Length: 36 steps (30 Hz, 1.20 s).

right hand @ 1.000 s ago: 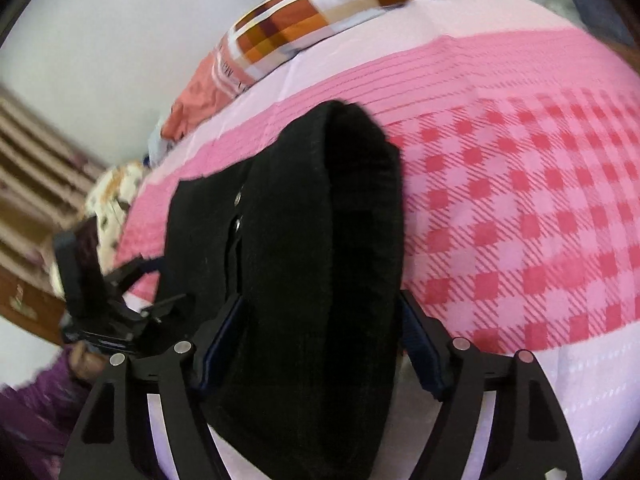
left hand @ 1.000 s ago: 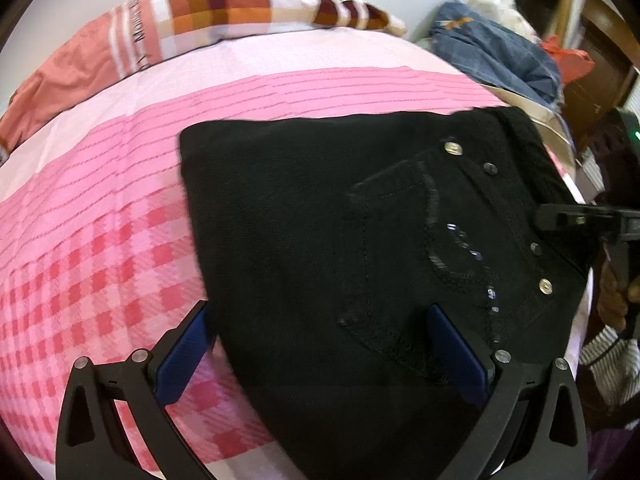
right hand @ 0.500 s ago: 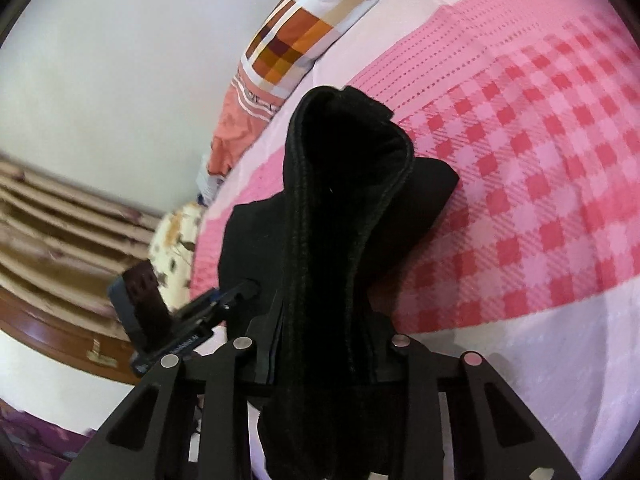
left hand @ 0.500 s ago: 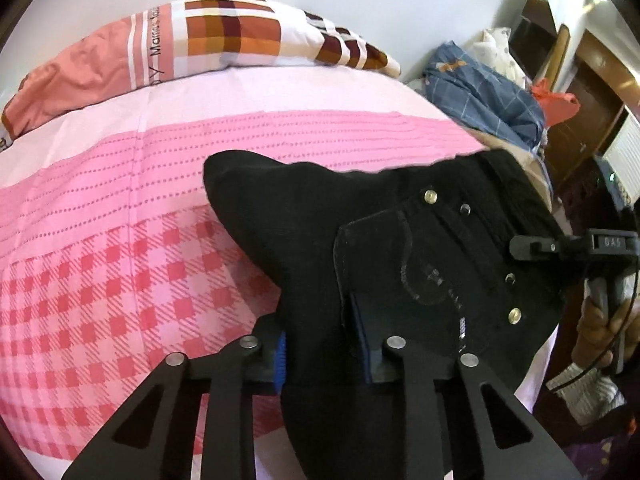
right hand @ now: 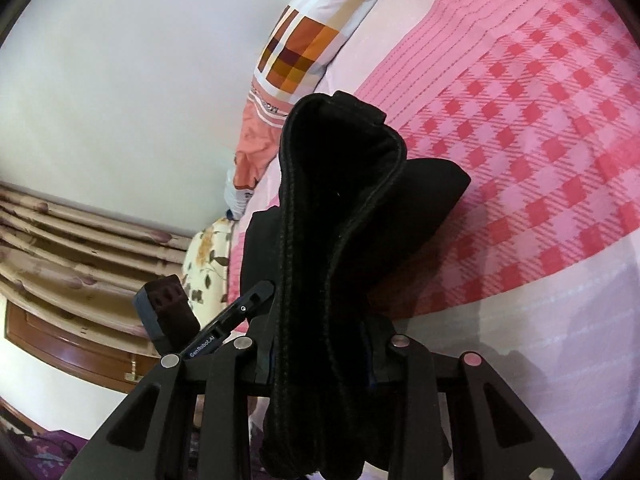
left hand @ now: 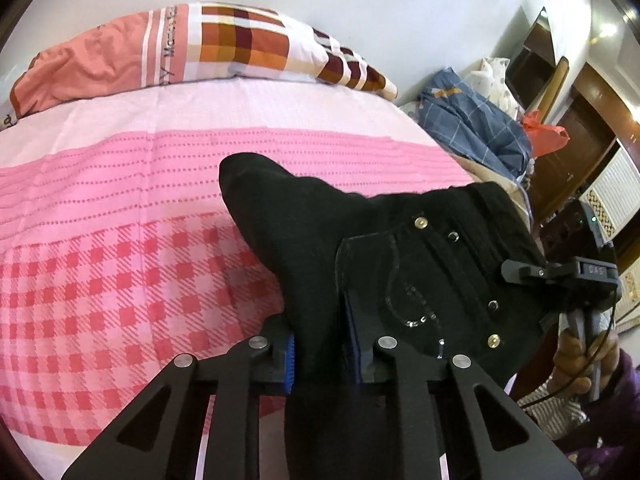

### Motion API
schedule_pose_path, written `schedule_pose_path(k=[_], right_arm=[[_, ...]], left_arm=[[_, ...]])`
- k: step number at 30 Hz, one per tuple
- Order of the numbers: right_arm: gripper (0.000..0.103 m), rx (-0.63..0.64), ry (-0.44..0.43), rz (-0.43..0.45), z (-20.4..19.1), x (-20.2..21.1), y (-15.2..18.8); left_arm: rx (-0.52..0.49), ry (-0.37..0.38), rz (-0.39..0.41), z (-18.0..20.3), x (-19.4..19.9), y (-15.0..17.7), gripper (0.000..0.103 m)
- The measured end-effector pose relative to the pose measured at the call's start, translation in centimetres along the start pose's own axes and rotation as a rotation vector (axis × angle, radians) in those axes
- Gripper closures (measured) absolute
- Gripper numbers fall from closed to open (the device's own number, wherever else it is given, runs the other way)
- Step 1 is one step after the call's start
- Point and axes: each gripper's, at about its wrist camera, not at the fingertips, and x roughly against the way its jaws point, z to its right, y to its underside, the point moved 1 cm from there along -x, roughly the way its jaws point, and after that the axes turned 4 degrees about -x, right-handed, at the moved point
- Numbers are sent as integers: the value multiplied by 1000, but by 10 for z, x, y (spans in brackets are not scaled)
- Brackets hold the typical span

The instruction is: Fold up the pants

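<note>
Pants [left hand: 400, 264] of black cloth lie on the bed sheet [left hand: 120, 240], which is pink with a checked pattern, and both ends of their near edge are lifted from it. In the left wrist view, the patterned pillow [left hand: 200, 48] lies at the far left of the bed by the white wall. More to the right, the left gripper [left hand: 320, 354] has just closed its jaws on a gathered fold of the pants, and its blue pads [left hand: 289, 364] press the cloth from both sides. The back pocket [left hand: 392, 292] with small shiny studs is just right of this grip. Further right, a heap of blue checked clothes [left hand: 476, 128] sits beside the bed, and the right gripper [left hand: 520, 270] touches the waistband side of the pants, with a hand [left hand: 580, 356] around its handle. In the right wrist view, striped curtains [right hand: 80, 240] hang at the left, and the left gripper [right hand: 240, 312] reaches toward the dark cloth from below left. In the middle, the right gripper [right hand: 320, 364] is clamped on the thick waistband [right hand: 340, 220], which stands up in a tall bunched loop between its jaws. To the right of this loop, the rest of the pants rests on the sheet [right hand: 540, 140].
</note>
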Motion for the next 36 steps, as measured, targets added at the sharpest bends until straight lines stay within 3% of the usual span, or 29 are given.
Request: schedule_pose_path(k=[12, 36], right_arm=[[74, 56, -66, -42, -48, -47, -21], [74, 129, -163, -202, -151, -264, -76]], left_arm=[[45, -73, 90, -36, 46, -15, 83], [106, -372, 199, -201, 113, -51, 83]])
